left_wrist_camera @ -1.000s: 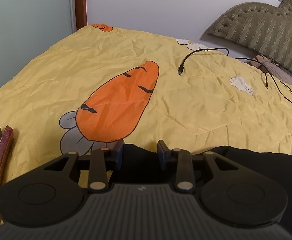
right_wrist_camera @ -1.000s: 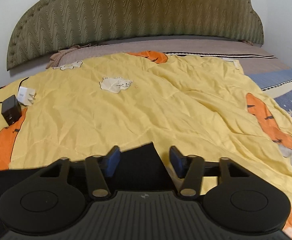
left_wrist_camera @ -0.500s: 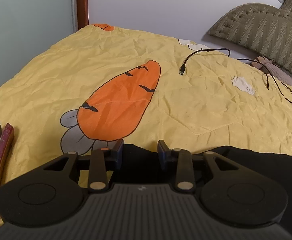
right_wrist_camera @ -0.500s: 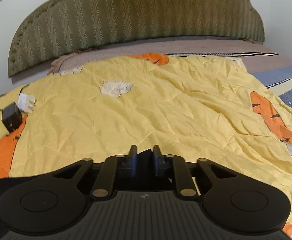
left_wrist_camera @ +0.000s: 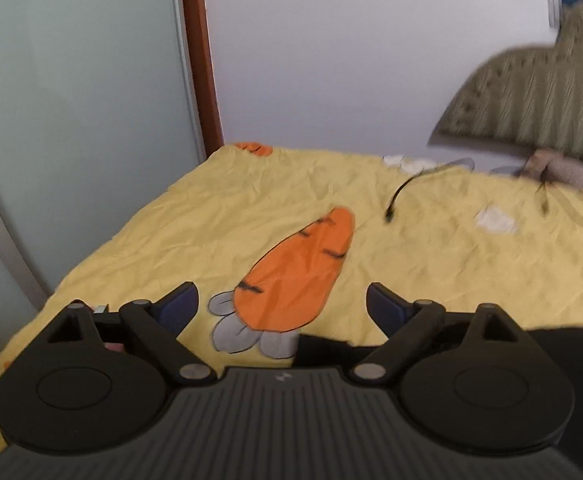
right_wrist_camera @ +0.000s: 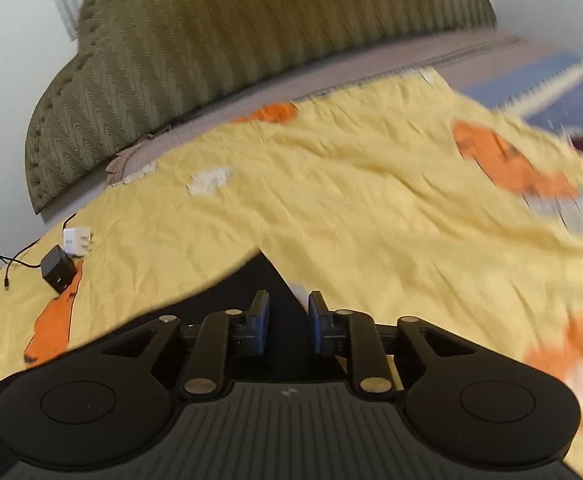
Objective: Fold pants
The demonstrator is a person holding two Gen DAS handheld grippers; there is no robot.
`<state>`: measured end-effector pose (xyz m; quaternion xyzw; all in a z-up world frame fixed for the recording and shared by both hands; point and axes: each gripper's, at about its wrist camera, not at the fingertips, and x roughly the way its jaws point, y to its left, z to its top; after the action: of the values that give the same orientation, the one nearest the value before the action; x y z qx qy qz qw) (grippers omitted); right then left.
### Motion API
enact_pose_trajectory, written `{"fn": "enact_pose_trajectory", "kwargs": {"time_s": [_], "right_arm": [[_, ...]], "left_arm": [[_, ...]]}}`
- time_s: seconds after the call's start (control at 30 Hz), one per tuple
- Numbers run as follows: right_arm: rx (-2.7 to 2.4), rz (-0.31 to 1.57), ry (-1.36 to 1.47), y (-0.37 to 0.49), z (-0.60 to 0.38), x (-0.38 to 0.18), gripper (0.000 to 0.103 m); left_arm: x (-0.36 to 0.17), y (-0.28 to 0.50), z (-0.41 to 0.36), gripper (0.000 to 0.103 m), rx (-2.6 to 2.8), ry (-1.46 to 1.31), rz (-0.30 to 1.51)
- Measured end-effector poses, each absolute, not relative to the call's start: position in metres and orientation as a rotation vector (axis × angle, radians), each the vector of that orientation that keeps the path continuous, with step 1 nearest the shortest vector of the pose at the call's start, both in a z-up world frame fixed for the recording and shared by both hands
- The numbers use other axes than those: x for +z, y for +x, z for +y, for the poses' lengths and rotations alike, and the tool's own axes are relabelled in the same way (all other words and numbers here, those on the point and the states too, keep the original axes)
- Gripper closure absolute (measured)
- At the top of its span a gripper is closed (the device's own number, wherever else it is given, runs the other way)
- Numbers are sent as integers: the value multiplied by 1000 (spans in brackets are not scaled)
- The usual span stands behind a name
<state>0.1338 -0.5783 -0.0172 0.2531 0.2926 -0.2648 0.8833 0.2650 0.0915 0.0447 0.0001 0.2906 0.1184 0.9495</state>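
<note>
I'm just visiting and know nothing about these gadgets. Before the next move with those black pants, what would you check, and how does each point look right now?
1. Right hand-held gripper has pants between its fingers: ok, the fabric peaks up between the close-set fingers.
2. Left hand-held gripper has pants: not ok, fingers wide apart, nothing between them.
3. Pants corner within the left one's reach: ok, the black edge lies just below its fingers.
4. Chargers clear of the pants: ok, off to the side.
5. Cable clear: ok, farther up the quilt.
6. Pants flat: cannot tell, mostly hidden.
</note>
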Motion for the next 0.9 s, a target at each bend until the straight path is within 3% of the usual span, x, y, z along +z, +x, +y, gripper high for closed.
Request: {"fn": "enact_pose_trajectory", "kwargs": {"time_s": [0.27,0.57,0.9], "right_arm": [[-533,524,591,77,-572,-10,82],[-523,500,755,50,-580,-22,78],[-485,505,750,53,-587,-19,77]], "left_arm": [[66,235,50,12,100,37,559],[36,244,10,13,-31,-21,719],[28,291,-130,13,-296,57,802]]}}
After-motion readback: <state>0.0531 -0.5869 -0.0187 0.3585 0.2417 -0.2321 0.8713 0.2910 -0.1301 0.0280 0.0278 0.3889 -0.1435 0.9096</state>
